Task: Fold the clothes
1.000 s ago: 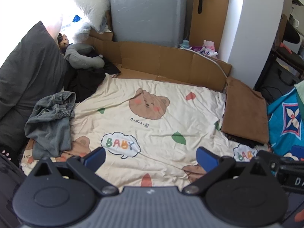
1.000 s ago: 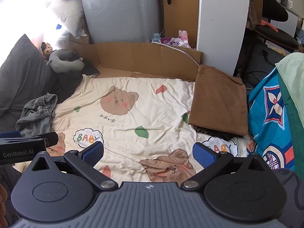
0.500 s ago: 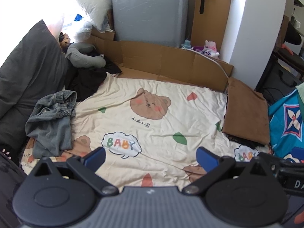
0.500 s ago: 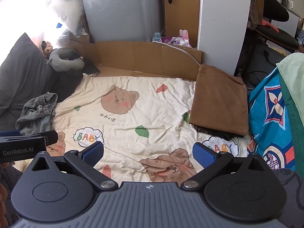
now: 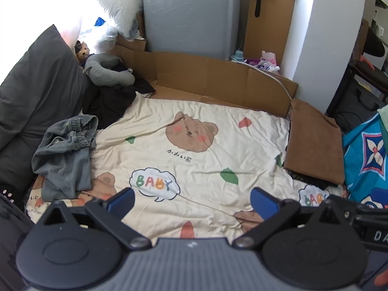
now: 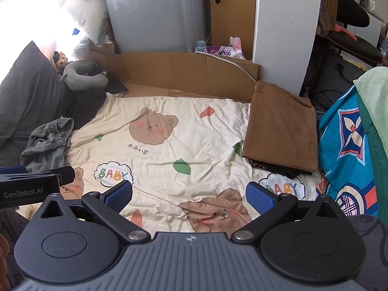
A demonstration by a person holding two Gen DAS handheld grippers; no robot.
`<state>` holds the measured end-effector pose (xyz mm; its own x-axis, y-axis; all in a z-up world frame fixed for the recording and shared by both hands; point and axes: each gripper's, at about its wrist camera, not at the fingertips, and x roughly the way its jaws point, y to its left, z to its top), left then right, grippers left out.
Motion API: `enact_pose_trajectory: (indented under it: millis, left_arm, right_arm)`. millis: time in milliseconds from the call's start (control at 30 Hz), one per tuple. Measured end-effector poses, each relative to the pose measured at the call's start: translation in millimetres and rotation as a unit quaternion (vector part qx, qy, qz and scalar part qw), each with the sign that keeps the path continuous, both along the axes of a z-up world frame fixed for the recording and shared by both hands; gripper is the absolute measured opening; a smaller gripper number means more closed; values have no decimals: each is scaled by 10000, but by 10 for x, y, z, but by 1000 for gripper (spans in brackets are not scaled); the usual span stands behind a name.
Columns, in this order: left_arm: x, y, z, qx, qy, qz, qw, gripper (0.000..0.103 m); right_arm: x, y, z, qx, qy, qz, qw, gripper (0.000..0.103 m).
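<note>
A crumpled grey pair of trousers (image 5: 65, 152) with an elastic waist lies at the left edge of the cream bear-print sheet (image 5: 194, 160); the right wrist view also shows the trousers (image 6: 48, 143). A folded brown garment (image 5: 315, 145) rests at the sheet's right side on a darker folded piece, and the brown garment (image 6: 283, 123) is seen again from the right. My left gripper (image 5: 192, 201) hangs open over the near edge of the sheet, holding nothing. My right gripper (image 6: 189, 195) is open too, beside it, with the left gripper's body at its left.
A dark grey pillow (image 5: 31, 101) and a grey neck pillow (image 5: 106, 72) lie at the left. Cardboard (image 5: 218, 77) walls the far side, with a grey fridge (image 5: 191, 14) and a white pillar (image 5: 327, 36) behind. A blue patterned cloth (image 6: 351, 150) hangs at the right.
Both views have shifted only slightly; the scene drifts a little to the right in the left wrist view. The clothes have not moved and both grippers stay open.
</note>
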<state>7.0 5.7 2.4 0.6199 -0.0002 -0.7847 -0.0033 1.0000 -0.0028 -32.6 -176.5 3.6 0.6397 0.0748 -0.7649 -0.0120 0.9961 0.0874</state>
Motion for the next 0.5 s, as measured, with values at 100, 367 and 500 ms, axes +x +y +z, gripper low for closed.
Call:
enact_pose_trajectory:
  millis: [100,367,500]
  left_arm:
    - [-14,-34,-16,19,-9,12,10000,103]
    - [-35,-30,-27,56,-13,24,10000,103]
    - [-45,-22,-30,56,-26,37,10000,103]
  right_arm:
    - [5,-5,10,33,3,-19,10000,102]
    - [20,2,40,50,38,-23,10000,102]
    - [20,12,33,82,51,-22,10000,102]
